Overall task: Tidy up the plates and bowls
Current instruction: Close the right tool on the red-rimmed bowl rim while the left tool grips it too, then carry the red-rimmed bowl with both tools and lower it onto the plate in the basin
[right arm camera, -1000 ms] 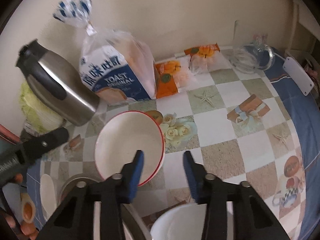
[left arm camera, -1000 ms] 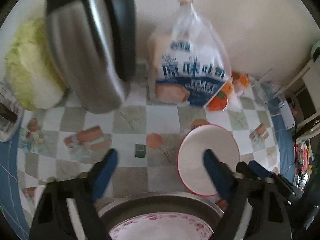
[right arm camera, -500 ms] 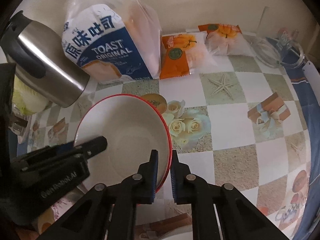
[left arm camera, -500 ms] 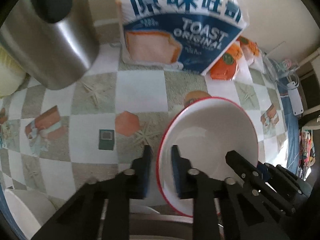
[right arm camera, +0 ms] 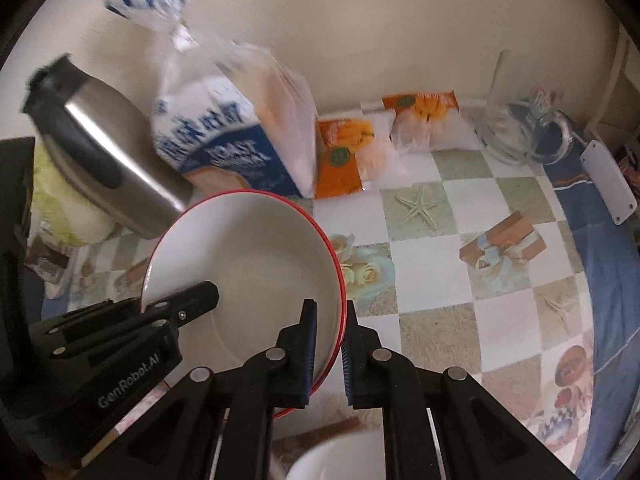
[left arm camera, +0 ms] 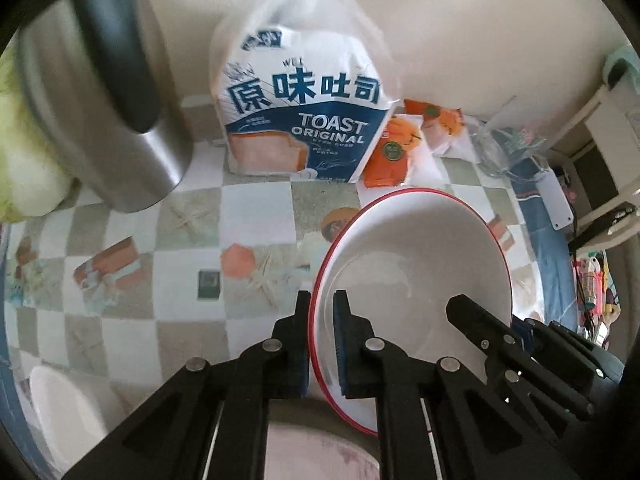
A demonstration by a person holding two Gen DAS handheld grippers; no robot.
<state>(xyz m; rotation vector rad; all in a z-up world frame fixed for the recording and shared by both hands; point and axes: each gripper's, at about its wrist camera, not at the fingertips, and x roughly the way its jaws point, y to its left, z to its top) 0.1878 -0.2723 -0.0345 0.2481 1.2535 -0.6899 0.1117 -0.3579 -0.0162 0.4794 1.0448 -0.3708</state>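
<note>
The round white bowl with a red rim (left arm camera: 412, 264) is clamped at opposite sides of its rim by the left gripper (left arm camera: 321, 300) and the right gripper (right arm camera: 330, 308), above the checked tablecloth (right arm camera: 432, 272), near the back edge beside the steel kettle (left arm camera: 100, 92) and bread bag (left arm camera: 300, 120).

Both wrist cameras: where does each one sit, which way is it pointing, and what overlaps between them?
Left wrist: on the left gripper, looking steeply down its fingers, shut on the red-rimmed bowl rim; the right gripper enters from the right.
Right wrist: on the right gripper, angled down, clamping the bowl's opposite rim; the left gripper enters from the left.
Shared: bowl, toast bag, steel kettle, checkered tablecloth.
</note>
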